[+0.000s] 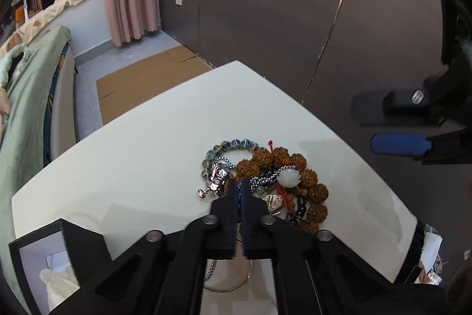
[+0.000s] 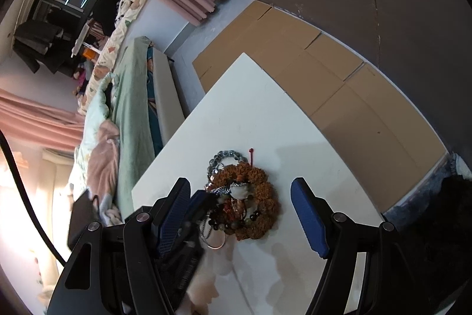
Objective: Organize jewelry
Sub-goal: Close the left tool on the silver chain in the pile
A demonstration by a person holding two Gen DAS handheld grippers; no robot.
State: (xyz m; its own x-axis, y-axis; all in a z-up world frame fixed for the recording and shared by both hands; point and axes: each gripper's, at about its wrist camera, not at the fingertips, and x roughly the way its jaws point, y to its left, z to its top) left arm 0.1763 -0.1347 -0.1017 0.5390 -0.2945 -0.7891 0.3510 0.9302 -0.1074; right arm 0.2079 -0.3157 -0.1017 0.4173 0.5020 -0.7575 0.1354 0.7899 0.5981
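Observation:
A heap of jewelry lies on the white table [image 1: 132,155]: a brown rough-bead bracelet [image 1: 312,182], a grey-blue glass-bead bracelet [image 1: 233,144], a braided silver chain with a white ball [image 1: 288,176], and a silver charm [image 1: 216,180]. My left gripper [image 1: 239,188] is shut at the heap's near left edge; what it grips is hidden. A thin silver bangle [image 1: 236,284] lies under it. My right gripper [image 2: 244,191] is open above the same heap [image 2: 250,197], and shows at the right of the left wrist view [image 1: 392,126].
An open black jewelry box [image 1: 50,262] with a white lining sits at the table's near left corner. A bed with green bedding [image 2: 126,114] stands left of the table. Flattened cardboard [image 2: 339,78] lies on the floor beyond it, by a dark wall.

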